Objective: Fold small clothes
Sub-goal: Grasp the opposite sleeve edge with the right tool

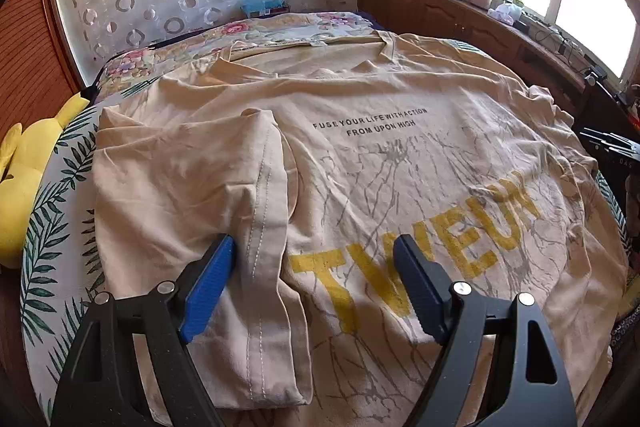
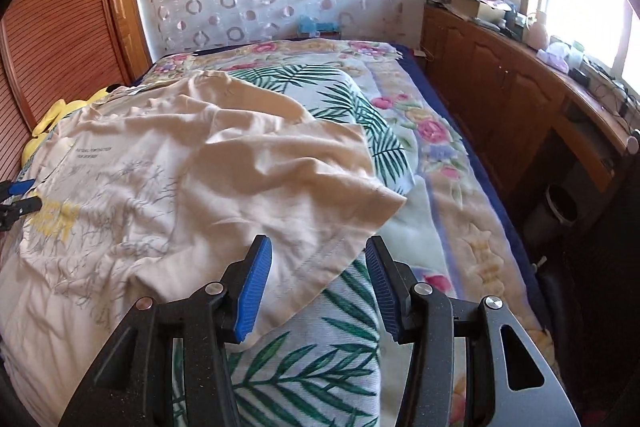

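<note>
A beige T-shirt (image 1: pixel 380 163) with yellow letters and small black text lies spread on the bed. Its left sleeve (image 1: pixel 224 211) is folded in over the body. My left gripper (image 1: pixel 314 251) is open and empty, low over the folded sleeve's hem and the letters. In the right wrist view the shirt (image 2: pixel 200 171) lies to the left, its right sleeve (image 2: pixel 320 227) spread flat on the leaf-print cover. My right gripper (image 2: pixel 318 255) is open, its fingers either side of that sleeve's hem edge. The left gripper's fingertips (image 2: pixel 22 187) show at the far left.
The bed has a leaf-print cover (image 2: pixel 312 359) over a floral blanket (image 2: pixel 440 147). A yellow plush toy (image 1: pixel 24 183) lies at the bed's left edge. A wooden cabinet (image 2: pixel 520 95) with clutter runs along the right under the window. A slatted wooden door (image 2: pixel 60 39) stands left.
</note>
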Demonstrator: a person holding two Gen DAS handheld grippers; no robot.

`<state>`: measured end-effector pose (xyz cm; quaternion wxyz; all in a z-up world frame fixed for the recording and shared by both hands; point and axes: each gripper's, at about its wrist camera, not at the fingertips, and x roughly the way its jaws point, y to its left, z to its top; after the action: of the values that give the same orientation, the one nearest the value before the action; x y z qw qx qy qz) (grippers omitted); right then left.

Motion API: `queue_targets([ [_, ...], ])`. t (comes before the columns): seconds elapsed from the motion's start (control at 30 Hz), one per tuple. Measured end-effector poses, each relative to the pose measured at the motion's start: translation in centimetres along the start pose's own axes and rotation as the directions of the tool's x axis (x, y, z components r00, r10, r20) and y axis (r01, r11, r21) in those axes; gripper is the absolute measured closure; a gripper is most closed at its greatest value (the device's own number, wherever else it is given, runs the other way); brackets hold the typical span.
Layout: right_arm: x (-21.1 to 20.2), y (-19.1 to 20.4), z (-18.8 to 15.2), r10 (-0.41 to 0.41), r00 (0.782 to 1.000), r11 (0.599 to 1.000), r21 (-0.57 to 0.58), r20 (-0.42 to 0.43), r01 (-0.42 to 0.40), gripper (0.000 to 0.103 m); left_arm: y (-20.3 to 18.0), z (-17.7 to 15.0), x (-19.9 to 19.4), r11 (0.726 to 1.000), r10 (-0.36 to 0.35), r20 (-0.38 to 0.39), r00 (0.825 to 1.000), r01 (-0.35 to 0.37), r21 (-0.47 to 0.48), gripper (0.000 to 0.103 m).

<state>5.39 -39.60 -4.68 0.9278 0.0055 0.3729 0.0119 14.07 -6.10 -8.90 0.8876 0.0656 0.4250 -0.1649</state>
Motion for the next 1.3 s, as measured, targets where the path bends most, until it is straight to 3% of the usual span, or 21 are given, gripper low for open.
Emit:
queue_targets([
  [0.2,1.7,-1.3,1.4,-0.014,1.000,0.998,0.058,-0.026,0.015,0.052,-0.7,0.1,0.4,0.999,0.010,-0.019,1.000,-0.009,0.031,0.010],
  [0.5,4.0,-1.9,3.1,0.058,0.995,0.994,0.092,-0.079,-0.051,0.052,-0.8,0.1,0.4,0.999,0.011,-0.019,1.000,-0.011,0.034,0.009],
  [0.6,4.3,-1.6,3.3,0.120,0.991,0.992,0.058,-0.062,-0.116,0.087,-0.7,0.1,0.4,0.999,0.011,-0.019,1.000,-0.010,0.034,0.009],
  [0.7,3.9,-0.6,3.3,0.072,0.996,0.997,-0.018,-0.048,-0.073,0.099,-0.8,0.0,0.4,0.999,0.011,-0.019,1.000,-0.010,0.034,0.009],
  [0.97,-0.2,3.4,4.0,0.135,0.987,0.986,-0.112,0.091,-0.124,0.100,-0.9,0.0,-0.3,0.999,0.011,0.001,1.000,-0.011,0.034,0.009],
  [1.17,-2.2,8.7,5.7,0.240,0.964,0.956,-0.198,0.116,-0.215,0.100,-0.6,-0.1,-4.7,1.000,-0.011,0.129,0.992,0.010,0.007,0.009],
  [1.3,-2.6,12.8,6.6,0.331,0.937,0.923,-0.243,0.110,-0.298,0.099,-0.5,-0.3,-7.2,1.000,-0.014,0.186,0.982,0.016,-0.009,0.009],
])
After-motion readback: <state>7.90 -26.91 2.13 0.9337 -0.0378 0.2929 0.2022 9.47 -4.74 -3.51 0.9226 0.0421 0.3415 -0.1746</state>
